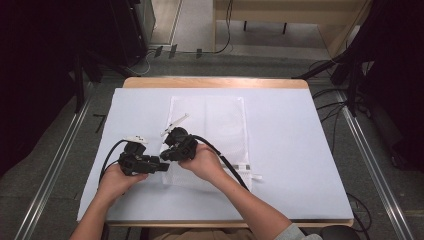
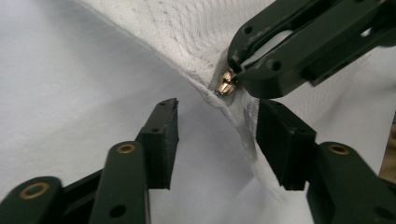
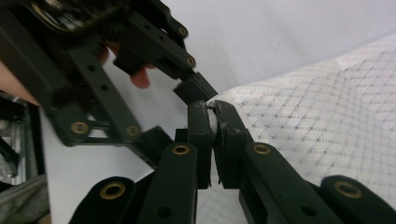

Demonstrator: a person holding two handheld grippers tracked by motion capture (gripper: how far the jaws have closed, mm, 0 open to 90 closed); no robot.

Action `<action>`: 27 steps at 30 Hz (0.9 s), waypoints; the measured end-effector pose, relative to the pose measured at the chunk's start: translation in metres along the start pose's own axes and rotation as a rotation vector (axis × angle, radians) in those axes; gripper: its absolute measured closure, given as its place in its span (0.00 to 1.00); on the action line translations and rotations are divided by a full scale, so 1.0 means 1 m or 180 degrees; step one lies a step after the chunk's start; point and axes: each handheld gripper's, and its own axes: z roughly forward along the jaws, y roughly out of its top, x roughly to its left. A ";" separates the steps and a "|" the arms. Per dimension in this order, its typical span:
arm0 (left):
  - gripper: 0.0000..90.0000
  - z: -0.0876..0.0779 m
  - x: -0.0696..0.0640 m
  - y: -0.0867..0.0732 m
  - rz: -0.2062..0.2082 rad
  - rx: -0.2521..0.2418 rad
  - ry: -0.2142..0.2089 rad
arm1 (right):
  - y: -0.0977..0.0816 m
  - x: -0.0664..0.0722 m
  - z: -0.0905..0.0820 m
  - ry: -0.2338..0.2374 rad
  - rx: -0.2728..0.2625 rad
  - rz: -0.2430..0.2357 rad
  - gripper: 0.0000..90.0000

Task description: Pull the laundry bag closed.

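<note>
At desk's near edge | right hand-held gripper [image 2: 240, 70] clamps zipper pull [image 2: 226, 84] | left hand-held gripper [image 2: 217, 135] half open, unclamped, astride mesh bag [image 2: 187, 32] seam | pinch seam close beside pull.

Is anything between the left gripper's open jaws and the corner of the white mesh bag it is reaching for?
Nothing visible blocks it. The left gripper has its jaws either side of the white mesh laundry bag edge, below the brass zipper slider, whose pull the right gripper pinches.

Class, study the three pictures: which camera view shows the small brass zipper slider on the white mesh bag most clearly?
The left gripper view: the zipper slider sits close and sharp at the mesh bag's edge, by the right gripper's shut tips. In the right gripper view, the closed jaws cover that spot. In the high view, hands and grippers cover it.
</note>
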 end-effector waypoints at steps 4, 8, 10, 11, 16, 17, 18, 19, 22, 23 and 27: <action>0.67 -0.001 0.001 0.001 0.0006 0.0000 -0.0006 | -0.001 -0.001 -0.001 0.0095 0.0009 0.0022 0.97; 0.82 -0.001 0.002 0.001 -0.0014 0.0007 -0.0110 | -0.001 0.000 0.000 0.0089 0.0026 0.0020 0.97; 0.88 -0.002 0.002 0.000 -0.0009 0.0021 -0.0160 | -0.001 0.000 0.001 0.0094 0.0026 0.0013 0.97; 0.91 -0.002 0.003 0.000 -0.0024 0.0036 -0.0179 | -0.001 0.000 0.001 0.0096 0.0030 0.0019 0.97; 0.97 -0.003 0.003 0.001 -0.0077 0.0095 -0.0192 | -0.003 -0.001 0.003 0.0102 0.0055 0.0013 0.97; 0.97 -0.002 0.004 0.001 -0.0102 0.0105 -0.0197 | -0.004 -0.001 0.004 0.0094 0.0055 0.0030 0.97; 0.98 -0.002 0.004 0.001 -0.0114 0.0125 -0.0192 | -0.005 -0.002 0.004 0.0101 0.0054 0.0029 0.97; 0.98 -0.002 0.005 0.001 -0.0122 0.0139 -0.0215 | -0.006 -0.003 0.005 0.0112 0.0045 0.0061 0.97; 0.98 -0.002 0.008 -0.001 -0.0176 0.0186 -0.0220 | -0.011 -0.006 0.007 0.0143 0.0032 0.0116 0.97; 0.98 -0.002 0.009 -0.002 -0.0180 0.0189 -0.0218 | -0.012 -0.006 0.008 0.0149 0.0025 0.0129 0.97; 0.99 -0.002 0.008 -0.002 -0.0197 0.0198 -0.0216 | -0.016 -0.007 0.010 0.0123 -0.0017 0.0129 0.97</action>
